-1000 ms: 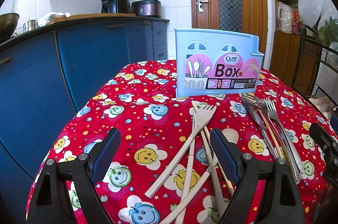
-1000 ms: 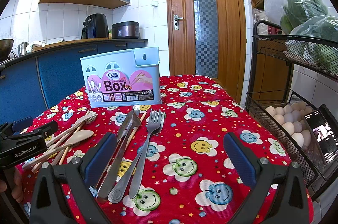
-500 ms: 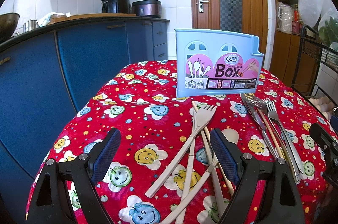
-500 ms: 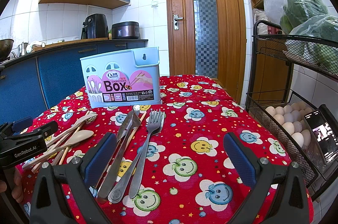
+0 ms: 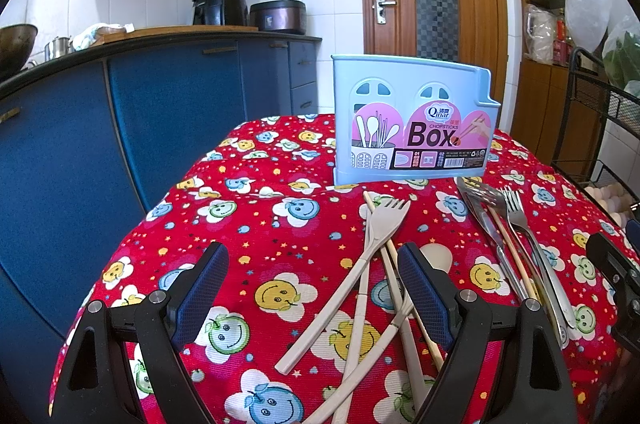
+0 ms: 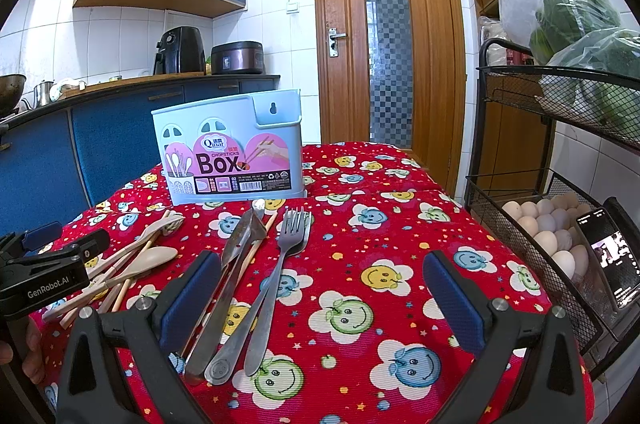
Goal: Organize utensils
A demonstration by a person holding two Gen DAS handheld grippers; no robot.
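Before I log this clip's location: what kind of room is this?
Most likely a home kitchen: blue counter cabinets carry an air fryer and a rice cooker, and a wire rack beside the cloth-covered table holds eggs.

Reading off the pale blue utensil holder (image 5: 414, 120) on the table: its pink front label says "Qinar" in a white cloud badge, "CHOPSTICKS" in small capitals beneath, then "Box" in big dark letters. Along the bottom strip sit "01" and "02" beside little pictures, plus a barcode (its digits and the fine print are too small to make out). In the right wrist view, "GenRobot.AI" runs in white along the black body of the left hand-held gripper (image 6: 48, 274).
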